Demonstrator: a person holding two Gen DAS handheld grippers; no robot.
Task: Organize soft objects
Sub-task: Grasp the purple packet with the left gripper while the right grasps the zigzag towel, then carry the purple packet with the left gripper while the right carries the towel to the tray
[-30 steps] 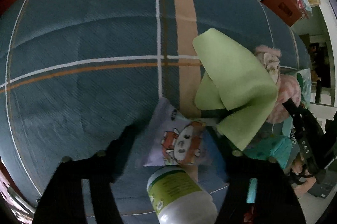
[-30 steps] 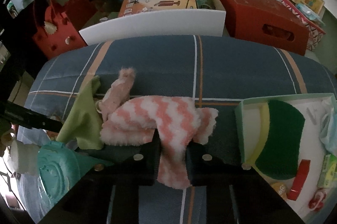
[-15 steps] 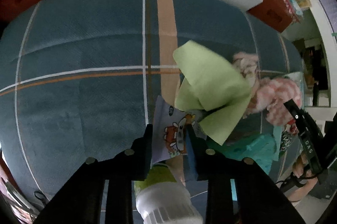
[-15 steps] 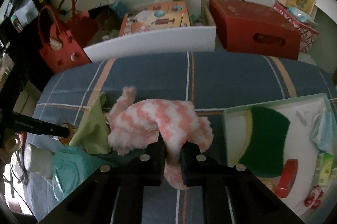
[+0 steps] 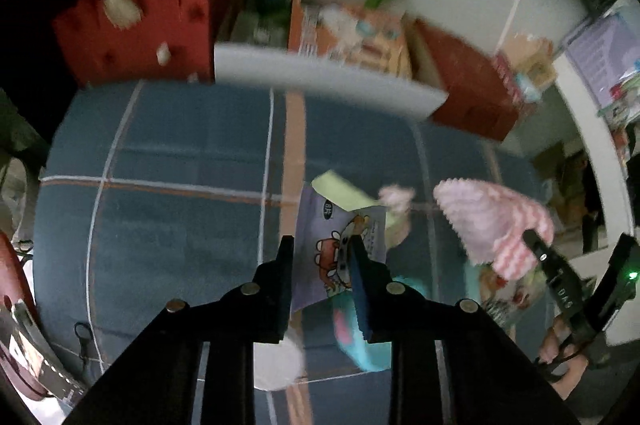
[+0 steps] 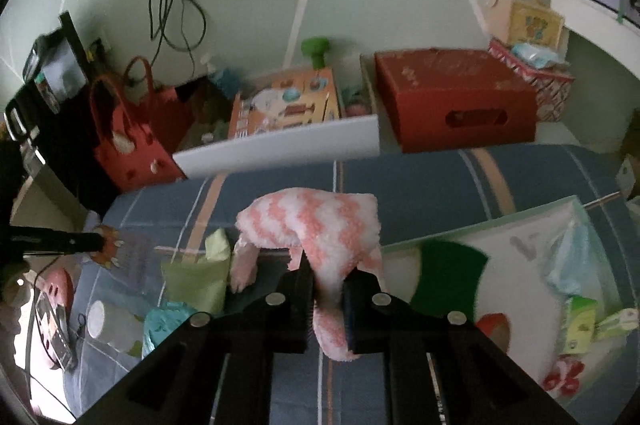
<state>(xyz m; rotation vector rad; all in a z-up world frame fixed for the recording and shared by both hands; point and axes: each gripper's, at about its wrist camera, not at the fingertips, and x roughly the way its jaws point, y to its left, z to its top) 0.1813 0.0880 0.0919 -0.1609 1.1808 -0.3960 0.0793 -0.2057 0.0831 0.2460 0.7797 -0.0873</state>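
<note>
- Two grippers are up off the bed (image 6: 420, 177), each with something pinched in it.
- Left gripper (image 5: 320, 257): its jaws have just been closing and now clamp a lilac cartoon packet (image 5: 340, 249), which hangs between the fingers above the blue plaid cover.
- Right gripper (image 6: 326, 289): its jaws have just been closing and are nearly together, squeezing a pink-and-white fuzzy sock (image 6: 320, 225). The sock's bulk flops forward over the fingertips and one end dangles below them.
- From the left wrist view the same sock (image 5: 492, 225) shows at the right, held in the other gripper (image 5: 536, 253), clear of the cover.
- A green cloth (image 6: 200, 273) lies on the bed left of the sock, with a second pink sock (image 6: 244, 261) just beside it.
- A teal bundle (image 6: 164, 325) and a white jar (image 6: 108, 325) sit near the cloth, towards the bed's near edge.
- A tray (image 6: 480, 225) on the right of the bed holds a green sponge (image 6: 444, 277) and small packets; details there are blurred.
- Behind the bed stand a red box (image 6: 452, 105), a red bag (image 6: 132, 145) and a white board (image 6: 280, 149).
</note>
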